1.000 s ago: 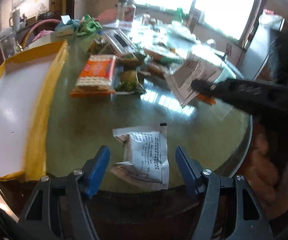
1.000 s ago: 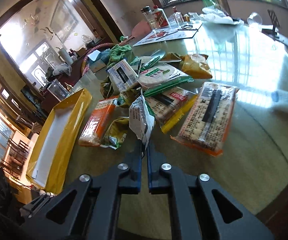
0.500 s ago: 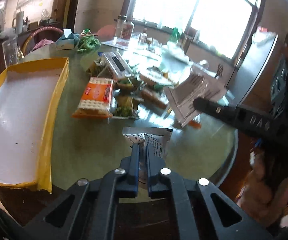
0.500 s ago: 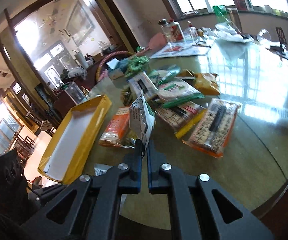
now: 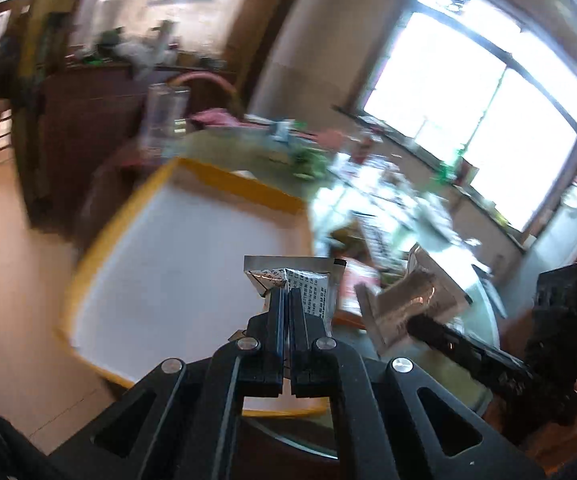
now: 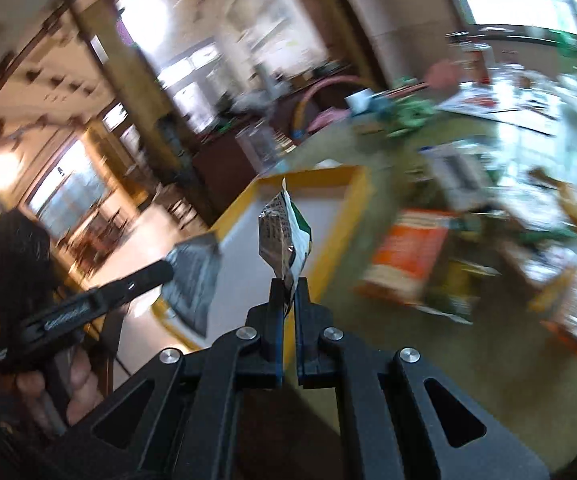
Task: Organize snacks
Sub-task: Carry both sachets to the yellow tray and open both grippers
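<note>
Through the left wrist camera, my left gripper (image 5: 288, 300) is pinching a white printed sachet (image 5: 304, 280) between its blue fingers; a second ago that packet lay flat on the table between my spread fingers, and half a second ago I had closed on it. Now it is lifted, and the yellow-rimmed tray (image 5: 224, 176) fills the space just ahead of and below my fingertips instead of sitting off to my left. I judge the pick done and the carry nearly over: the drop spot is right in front. To my right, the right gripper (image 5: 412, 320) comes in holding a silvery packet (image 5: 408, 300). The snack pile (image 5: 372, 232) beyond it is smeared by motion, so I cannot tell its packets apart.

Through the right wrist camera, my right gripper (image 6: 288, 292) is pressed onto the bottom edge of that packet, a green-and-white snack bag (image 6: 284, 240) standing up from my fingertips. It was already clamped a second ago, but then the pile lay straight ahead; now the tray's yellow rim (image 6: 352, 208) is ahead and the orange cracker pack (image 6: 408, 256) has slid off to my right. The left gripper (image 6: 168, 270) reaches in from my left with its sachet over the tray.

The tray's near end is cut off behind both rigs, and blur hides how high either packet hangs above it.
</note>
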`<state>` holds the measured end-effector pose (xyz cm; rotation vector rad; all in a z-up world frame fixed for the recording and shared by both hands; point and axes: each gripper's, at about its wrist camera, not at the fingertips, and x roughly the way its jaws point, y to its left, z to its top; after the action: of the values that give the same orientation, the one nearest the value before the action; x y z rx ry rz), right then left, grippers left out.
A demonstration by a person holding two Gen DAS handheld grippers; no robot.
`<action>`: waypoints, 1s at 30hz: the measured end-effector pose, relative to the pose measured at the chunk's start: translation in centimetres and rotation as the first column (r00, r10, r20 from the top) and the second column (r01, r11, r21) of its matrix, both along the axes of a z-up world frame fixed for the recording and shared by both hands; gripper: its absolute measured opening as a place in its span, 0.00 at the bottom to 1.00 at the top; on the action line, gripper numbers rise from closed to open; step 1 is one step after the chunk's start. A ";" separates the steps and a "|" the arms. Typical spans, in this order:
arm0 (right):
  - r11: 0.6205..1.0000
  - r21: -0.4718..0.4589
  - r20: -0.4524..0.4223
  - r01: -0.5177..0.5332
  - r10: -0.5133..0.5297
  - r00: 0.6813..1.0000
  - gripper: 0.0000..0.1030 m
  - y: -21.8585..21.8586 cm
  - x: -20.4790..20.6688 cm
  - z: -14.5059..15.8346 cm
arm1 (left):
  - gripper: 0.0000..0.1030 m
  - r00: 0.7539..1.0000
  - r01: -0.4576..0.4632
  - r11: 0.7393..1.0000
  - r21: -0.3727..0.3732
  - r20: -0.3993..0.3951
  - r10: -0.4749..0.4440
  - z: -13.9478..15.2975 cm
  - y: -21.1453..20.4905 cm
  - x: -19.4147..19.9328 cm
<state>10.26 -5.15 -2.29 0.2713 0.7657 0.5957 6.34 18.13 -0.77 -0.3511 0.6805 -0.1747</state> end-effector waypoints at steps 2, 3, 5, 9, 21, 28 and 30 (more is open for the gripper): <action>0.997 -0.010 -0.035 -0.075 0.075 0.997 0.05 3.0 1.0 -0.8 | 0.00 0.999 -0.037 0.999 0.011 -0.020 0.037 -1.1 1.1 0.4; 0.994 -0.019 -0.053 -0.103 0.102 0.993 0.05 4.3 1.3 -1.3 | 0.00 0.998 -0.051 0.999 0.016 -0.034 0.052 -1.6 1.5 0.7; 0.988 -0.054 -0.088 -0.145 0.140 0.986 0.05 6.6 1.7 -2.4 | 0.00 0.994 -0.077 0.996 0.034 -0.072 0.080 -3.0 2.4 1.1; 0.975 -0.085 -0.182 -0.205 0.187 0.965 0.05 9.0 2.5 -4.7 | 0.00 0.985 -0.095 0.994 0.057 -0.141 0.103 -5.0 2.8 2.3; 0.993 -0.024 -0.136 -0.116 0.112 0.984 0.59 4.7 2.3 -3.8 | 0.63 0.982 -0.168 0.973 0.160 -0.055 0.178 -3.3 2.5 0.4; 0.999 0.005 -0.054 0.034 -0.033 0.998 0.81 -3.2 -0.7 -2.3 | 0.76 0.998 0.029 0.989 0.142 0.053 -0.037 0.0 -4.6 -1.3; 0.996 0.011 -0.068 0.088 -0.087 0.994 0.82 -5.8 -1.1 -2.6 | 0.77 0.992 0.097 0.985 0.143 0.060 -0.107 0.1 -6.7 -1.4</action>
<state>9.12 -10.93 -4.91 0.3368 0.8106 0.5114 4.95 11.45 -0.69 -0.1751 0.6403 -0.2340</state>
